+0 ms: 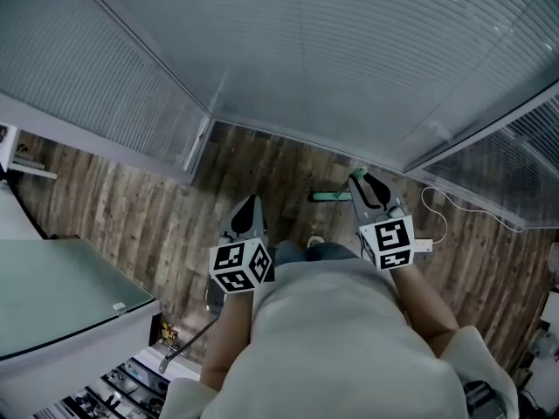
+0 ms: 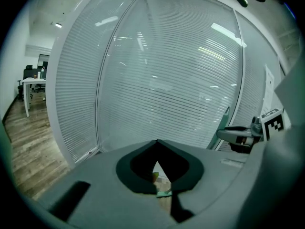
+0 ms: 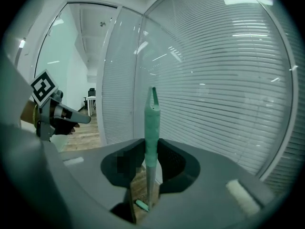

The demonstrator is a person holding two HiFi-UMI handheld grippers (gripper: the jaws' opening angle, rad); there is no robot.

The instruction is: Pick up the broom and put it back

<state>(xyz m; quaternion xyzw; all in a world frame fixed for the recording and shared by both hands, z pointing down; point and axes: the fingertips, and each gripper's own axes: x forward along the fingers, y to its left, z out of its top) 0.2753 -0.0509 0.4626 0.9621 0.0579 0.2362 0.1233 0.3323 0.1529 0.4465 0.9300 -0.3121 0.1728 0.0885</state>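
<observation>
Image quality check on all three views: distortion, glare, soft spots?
Head view: wide-angle bowing of the blinds, flat even light, no hard shadows. Left gripper view: strong fisheye, black corners, ceiling-light glare streaks on the blinds, the left gripper soft near the lens. Right gripper view: same fisheye and vignette, glare strip at top, broom handle sharp.
</observation>
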